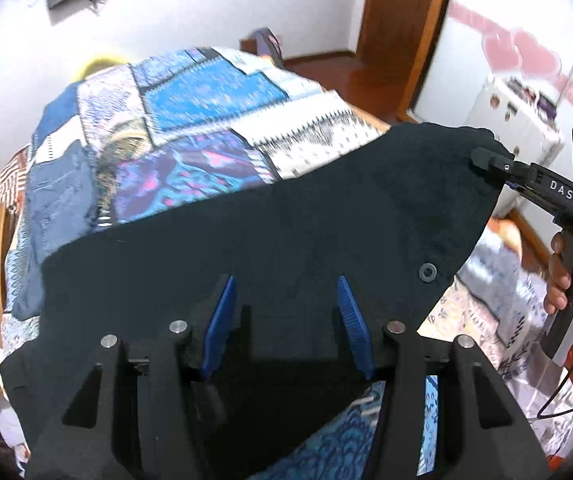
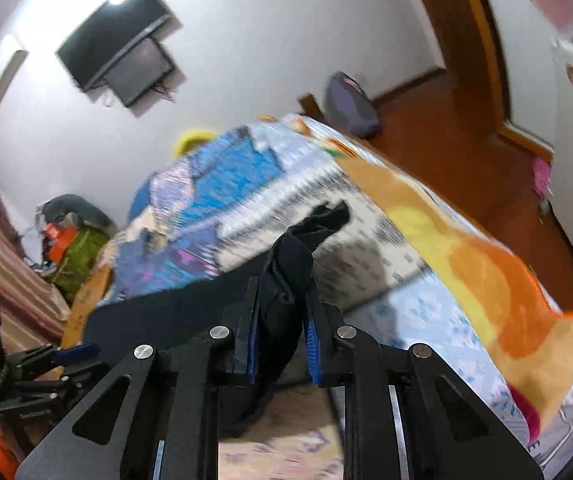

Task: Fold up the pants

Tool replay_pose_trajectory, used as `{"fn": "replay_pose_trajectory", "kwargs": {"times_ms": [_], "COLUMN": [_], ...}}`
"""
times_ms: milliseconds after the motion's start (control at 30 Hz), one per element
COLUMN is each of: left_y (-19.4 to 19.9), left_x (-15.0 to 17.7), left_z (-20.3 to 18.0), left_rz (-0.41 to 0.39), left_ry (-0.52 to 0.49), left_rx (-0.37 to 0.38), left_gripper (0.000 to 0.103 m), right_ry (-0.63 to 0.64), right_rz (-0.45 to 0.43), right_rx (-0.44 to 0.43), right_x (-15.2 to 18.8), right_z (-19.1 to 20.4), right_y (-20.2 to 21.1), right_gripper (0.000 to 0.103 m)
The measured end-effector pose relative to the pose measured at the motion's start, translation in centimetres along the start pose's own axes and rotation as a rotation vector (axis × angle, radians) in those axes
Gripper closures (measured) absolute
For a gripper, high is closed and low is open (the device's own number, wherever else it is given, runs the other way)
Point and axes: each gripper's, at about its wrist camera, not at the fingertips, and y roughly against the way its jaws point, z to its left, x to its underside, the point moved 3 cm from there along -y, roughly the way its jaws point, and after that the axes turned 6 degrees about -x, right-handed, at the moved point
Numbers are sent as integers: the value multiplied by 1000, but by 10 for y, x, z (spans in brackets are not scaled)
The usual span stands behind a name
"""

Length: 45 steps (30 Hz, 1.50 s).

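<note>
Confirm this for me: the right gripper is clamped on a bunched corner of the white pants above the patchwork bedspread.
Wrong in one respect: the pants are black, not white. The right wrist view shows the dark fabric bunched between the right gripper, whose blue fingers press on it. The rest holds: the cloth hangs above the patchwork bedspread.
</note>
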Motion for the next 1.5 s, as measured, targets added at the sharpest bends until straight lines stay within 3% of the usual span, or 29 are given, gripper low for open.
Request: {"fn": "replay_pose_trajectory", "kwargs": {"times_ms": [200,400,467,533,667,767,900,1000,1167,1300,1400,1500], "left_y": [40,73,87,99,120,129,132,132,135,144,137,116], "left_x": [3,20,27,33,47,60,78,89,86,66,46,28], "left_z": [44,89,105,118,148,165,182,192,204,205,199,187], "left_rz": [-86,-153,-187,-220,-257,-264,-254,-238,-225,-238,-216,-172], "left_ry": [88,164,198,230,298,345,399,425,429,390,340,290], "left_rx": [-42,-105,-125,-136,-165,-181,-190,-193,-201,-207,-213,-183], "left_gripper": [45,44,35,27,26,26,26,26,26,26,26,26], "right_ry": [103,184,222,276,352,401,492,528,467,490,513,540], "right_rz": [-44,-1,34,81,190,337,501,553,577,499,427,399], "right_rx": [-94,-200,-229,-258,-320,-366,-341,-314,-378,-389,-366,-290], "right_x": [-19,-20,-15,-3,32,76,133,147,131,106,83,61], "right_z": [60,117,136,160,192,213,219,218,222,225,215,197], "right_y": [1,-22,-34,-49,-76,-104,-133,-142,-130,-111,-104,-111], "right_gripper": [86,86,86,86,86,86,86,79,69,62,59,57]}}
